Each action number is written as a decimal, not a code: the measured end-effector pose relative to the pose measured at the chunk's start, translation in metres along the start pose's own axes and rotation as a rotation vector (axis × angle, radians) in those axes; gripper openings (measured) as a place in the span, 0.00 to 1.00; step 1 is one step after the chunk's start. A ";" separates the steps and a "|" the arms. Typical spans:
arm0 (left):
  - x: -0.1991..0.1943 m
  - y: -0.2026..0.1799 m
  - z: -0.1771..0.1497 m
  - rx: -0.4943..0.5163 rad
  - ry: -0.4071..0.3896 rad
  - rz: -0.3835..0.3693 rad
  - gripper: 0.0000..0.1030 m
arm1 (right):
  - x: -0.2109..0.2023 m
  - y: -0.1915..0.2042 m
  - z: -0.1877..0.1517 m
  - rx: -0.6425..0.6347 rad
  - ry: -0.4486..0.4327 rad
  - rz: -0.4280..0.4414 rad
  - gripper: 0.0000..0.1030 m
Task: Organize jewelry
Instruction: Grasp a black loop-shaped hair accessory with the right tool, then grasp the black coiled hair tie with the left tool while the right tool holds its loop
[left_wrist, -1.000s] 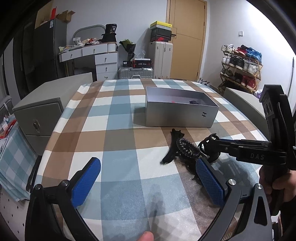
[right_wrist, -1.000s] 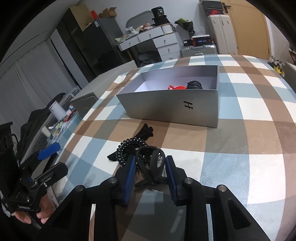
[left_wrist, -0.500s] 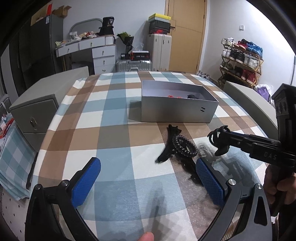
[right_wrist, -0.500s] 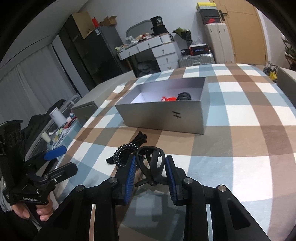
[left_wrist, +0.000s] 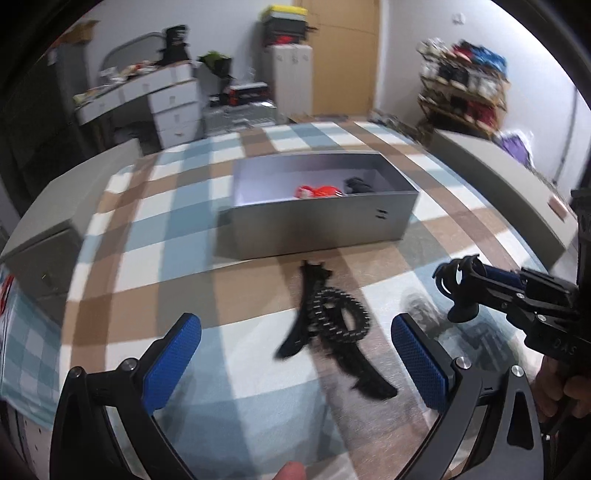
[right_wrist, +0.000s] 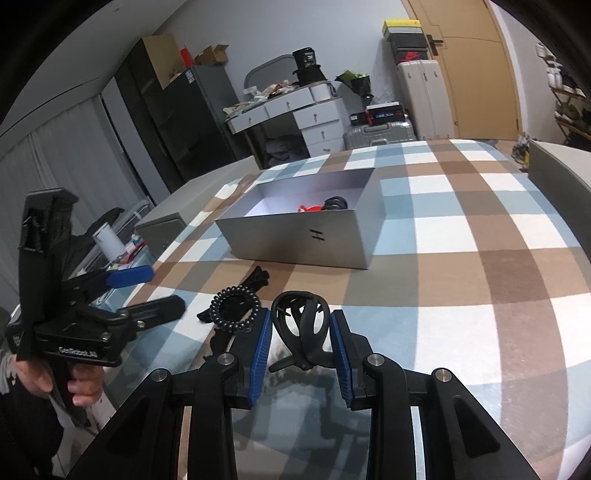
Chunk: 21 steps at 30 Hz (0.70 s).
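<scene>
**Black clip lifted, two pieces left on the checked cloth**

Left wrist view: grey box at 12 o'clock on the table, already holding a red piece and a dark piece. Left gripper spread wide, holding nothing. Between its pads, lying on the cloth: a black coil hair tie over a long black clip. At 3 o'clock, right gripper raised off the table, higher and nearer the box than half a second ago. Camera tilted further down, picture blurred.

Right wrist view: right gripper pinching a black claw clip, clear of the cloth. Box at 12 o'clock, closer than before. Left gripper at 9 o'clock. Roughly halfway by the look of it.
</scene>
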<state>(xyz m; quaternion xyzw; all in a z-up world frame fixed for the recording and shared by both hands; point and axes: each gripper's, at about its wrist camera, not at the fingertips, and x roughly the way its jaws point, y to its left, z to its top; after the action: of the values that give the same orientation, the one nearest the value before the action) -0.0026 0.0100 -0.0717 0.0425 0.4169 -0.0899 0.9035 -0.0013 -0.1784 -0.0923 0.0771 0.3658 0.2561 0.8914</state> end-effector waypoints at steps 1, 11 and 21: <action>0.003 -0.003 0.001 0.010 0.013 0.004 0.98 | -0.001 -0.001 0.000 0.001 -0.003 0.000 0.30; 0.034 -0.026 0.008 0.125 0.128 0.008 0.98 | -0.013 -0.002 -0.003 -0.009 -0.052 0.004 0.30; 0.038 -0.042 0.006 0.235 0.139 0.061 0.97 | -0.020 -0.009 -0.005 0.020 -0.075 0.000 0.30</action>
<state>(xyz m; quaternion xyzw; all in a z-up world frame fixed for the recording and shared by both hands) 0.0175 -0.0364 -0.0966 0.1667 0.4639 -0.1074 0.8634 -0.0127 -0.1968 -0.0870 0.0954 0.3347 0.2496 0.9036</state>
